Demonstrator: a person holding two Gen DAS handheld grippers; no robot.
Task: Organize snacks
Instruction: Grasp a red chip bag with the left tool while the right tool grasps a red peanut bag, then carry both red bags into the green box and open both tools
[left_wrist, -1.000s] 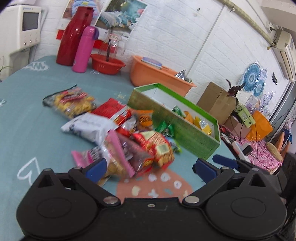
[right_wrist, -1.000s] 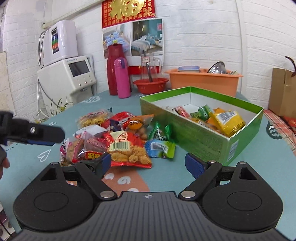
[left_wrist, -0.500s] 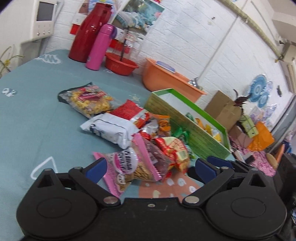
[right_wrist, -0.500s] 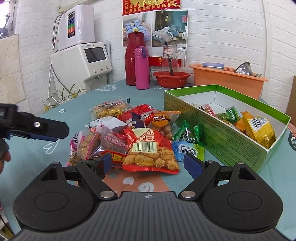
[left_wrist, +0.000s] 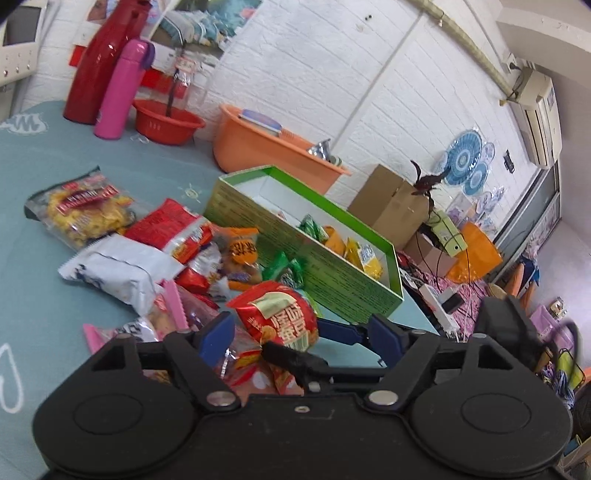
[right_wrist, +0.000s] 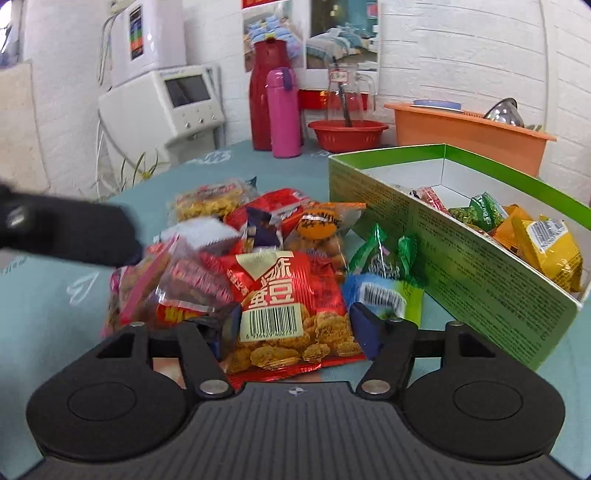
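On the tabletop: snack packets lie in a loose heap beside an open box.
Tabletop (right_wrist: 55, 314): covered in teal cloth with pale line drawings.
Right claw (right_wrist: 297, 328): fingers apart, set low on either side of the red bean-snack packet; the blue pads (right_wrist: 364, 330) flank its lower end, and contact cannot be told.
Red bean-snack packet (right_wrist: 291, 306): foremost in the heap, lying with barcode and clear window facing the right wrist camera; in the left wrist view (left_wrist: 277, 317) it looks raised and bulging between the black arms of the other claw.
Left claw (left_wrist: 301, 338): fingers apart, hovering at the near edge of the heap, closed on nothing; it appears in the right wrist view as a blurred black bar at the left.
Green box (right_wrist: 480, 258): open-topped, white inside, standing just right of the heap; it holds yellow, orange and green packets at its near end.
Green packets (right_wrist: 384, 258): lean against the outer wall of the box, behind a blue-and-green packet (right_wrist: 384, 295).
White packet (left_wrist: 118, 266): at the left of the heap, near a clear bag of yellow snacks (left_wrist: 81, 210).
Far edge: red flask (right_wrist: 267, 96), pink bottle (right_wrist: 282, 110), red basin (right_wrist: 347, 134), orange tub (right_wrist: 465, 136).
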